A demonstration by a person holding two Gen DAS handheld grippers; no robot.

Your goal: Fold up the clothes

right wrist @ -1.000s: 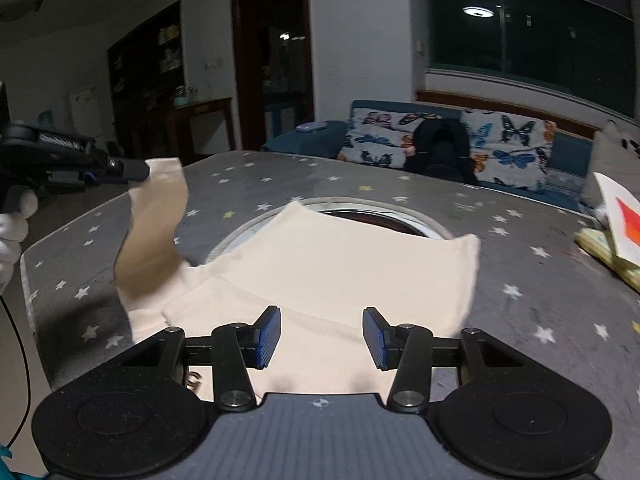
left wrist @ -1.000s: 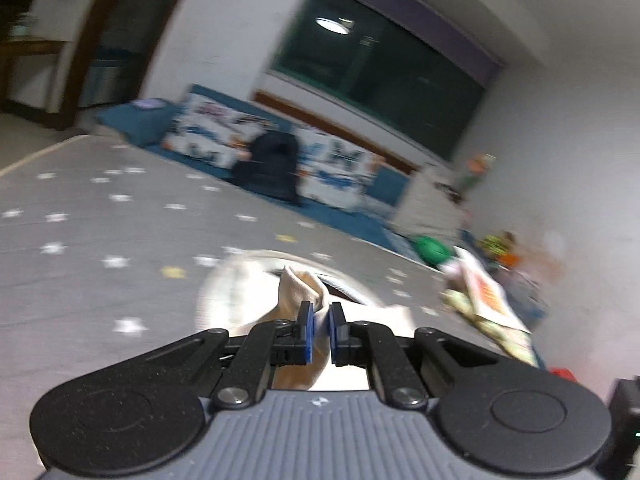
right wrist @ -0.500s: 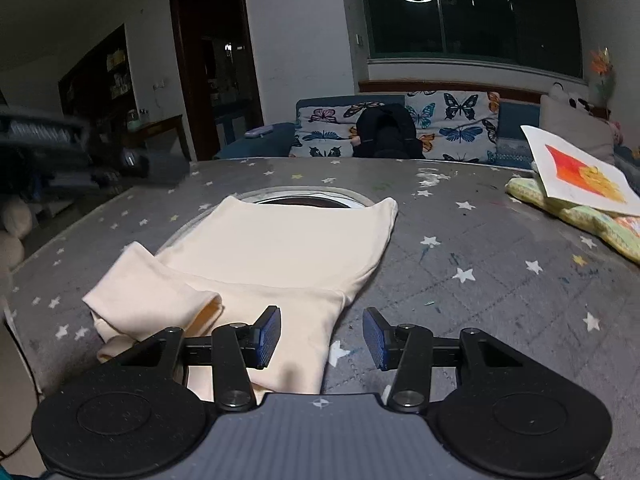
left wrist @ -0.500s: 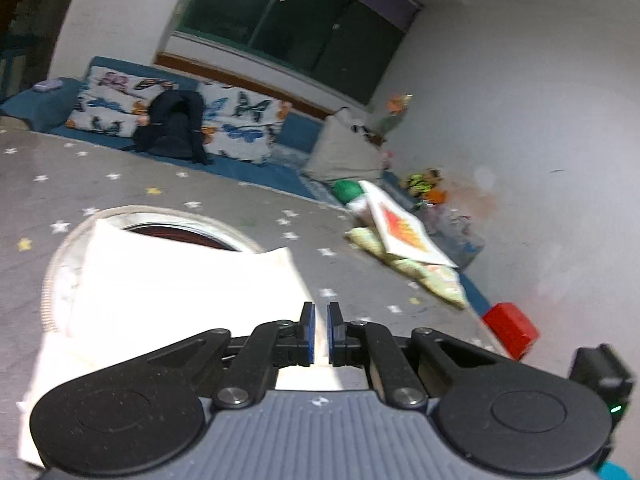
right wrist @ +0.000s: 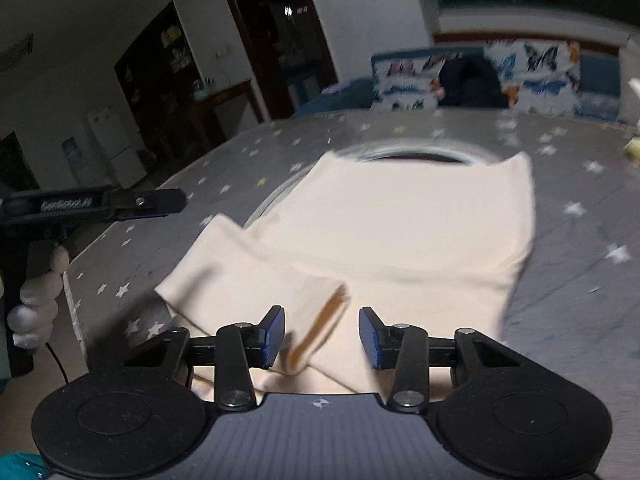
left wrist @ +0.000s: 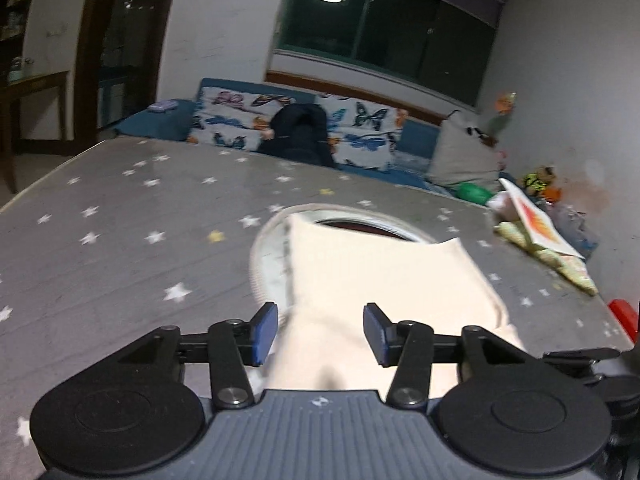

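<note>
Near end of the cream garment [left wrist: 384, 280] was hidden under the gripper body in both views. Far table [right wrist: 560, 152] was motion-blurred in the right view. The garment covered part of the round opening [left wrist: 360, 224].

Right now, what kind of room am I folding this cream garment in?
Most likely a home living room at night: a butterfly-print sofa runs under a dark window, and the cream garment lies on a table with a star-patterned grey cover.

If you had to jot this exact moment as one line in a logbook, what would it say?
task: fold clothes | left gripper: open, above cream garment | right gripper: open, at folded sleeve | garment: lying on star-print table
</note>
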